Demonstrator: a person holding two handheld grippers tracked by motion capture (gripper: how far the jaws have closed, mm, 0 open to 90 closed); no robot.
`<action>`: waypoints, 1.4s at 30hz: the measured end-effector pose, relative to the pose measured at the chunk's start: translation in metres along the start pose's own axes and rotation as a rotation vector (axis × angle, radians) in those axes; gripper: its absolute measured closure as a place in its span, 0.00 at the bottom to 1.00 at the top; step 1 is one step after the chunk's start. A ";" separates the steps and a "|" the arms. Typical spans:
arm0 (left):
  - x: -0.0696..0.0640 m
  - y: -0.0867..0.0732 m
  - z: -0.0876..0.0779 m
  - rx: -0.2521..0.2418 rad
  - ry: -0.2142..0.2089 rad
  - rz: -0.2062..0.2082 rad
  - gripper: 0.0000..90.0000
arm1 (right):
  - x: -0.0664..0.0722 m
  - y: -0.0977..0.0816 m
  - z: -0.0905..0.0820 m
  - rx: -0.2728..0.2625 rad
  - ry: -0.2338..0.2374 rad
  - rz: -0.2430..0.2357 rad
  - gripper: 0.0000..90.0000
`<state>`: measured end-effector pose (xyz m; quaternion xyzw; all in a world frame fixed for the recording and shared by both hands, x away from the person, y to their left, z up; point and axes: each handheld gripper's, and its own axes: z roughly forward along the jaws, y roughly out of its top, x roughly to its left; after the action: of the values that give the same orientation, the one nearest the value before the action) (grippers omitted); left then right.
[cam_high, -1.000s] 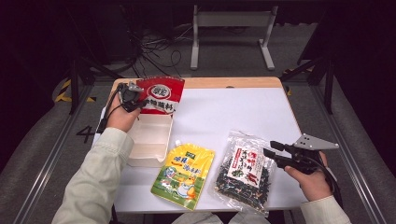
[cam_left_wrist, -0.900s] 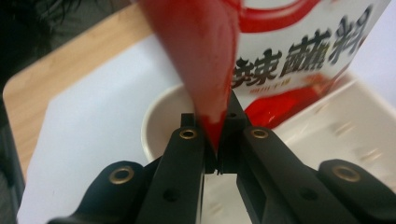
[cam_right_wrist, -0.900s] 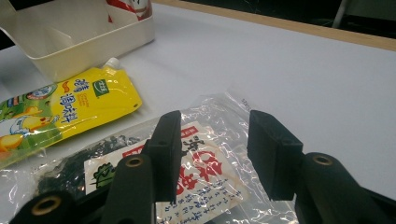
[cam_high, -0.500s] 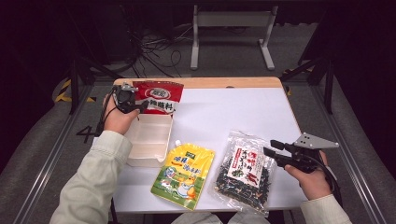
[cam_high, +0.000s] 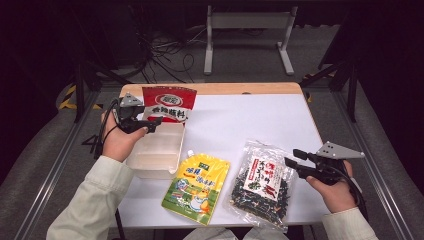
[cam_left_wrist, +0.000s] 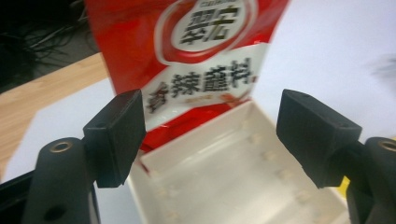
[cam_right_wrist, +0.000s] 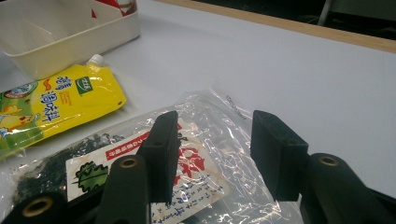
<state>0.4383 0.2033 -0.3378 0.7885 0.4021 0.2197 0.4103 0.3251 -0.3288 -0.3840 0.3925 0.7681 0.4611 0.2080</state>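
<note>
— Since the earlier frame: left gripper (cam_high: 156, 122) drawn back toward the hand, jaws just opening, nothing between; red pouch (cam_high: 167, 104) left leaning in the white bin (cam_high: 159, 150).

— Next, seaweed bag (cam_high: 262, 182): right gripper (cam_high: 291, 159) half-spread, empty, hovering above. Better pinching the flat edge, lifting level.

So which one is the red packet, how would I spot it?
Start at the white table and look to its far left corner. There the red packet leans in the far end of the shallow white tray; it is the one standing pack, the yellow pouch lies flat.
</note>
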 end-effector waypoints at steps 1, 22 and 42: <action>-0.002 -0.001 -0.004 -0.010 -0.007 0.001 0.27 | -0.001 0.000 0.000 0.003 0.000 0.001 0.58; -0.058 -0.033 -0.028 0.002 -0.196 0.034 0.25 | -0.015 0.001 0.000 0.067 -0.051 0.053 0.56; -0.105 -0.045 -0.009 0.061 -0.353 0.075 0.26 | -0.036 -0.015 0.014 0.176 -0.132 0.168 0.26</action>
<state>0.3513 0.1371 -0.3713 0.8413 0.3009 0.0808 0.4418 0.3503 -0.3538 -0.4059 0.5018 0.7546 0.3809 0.1835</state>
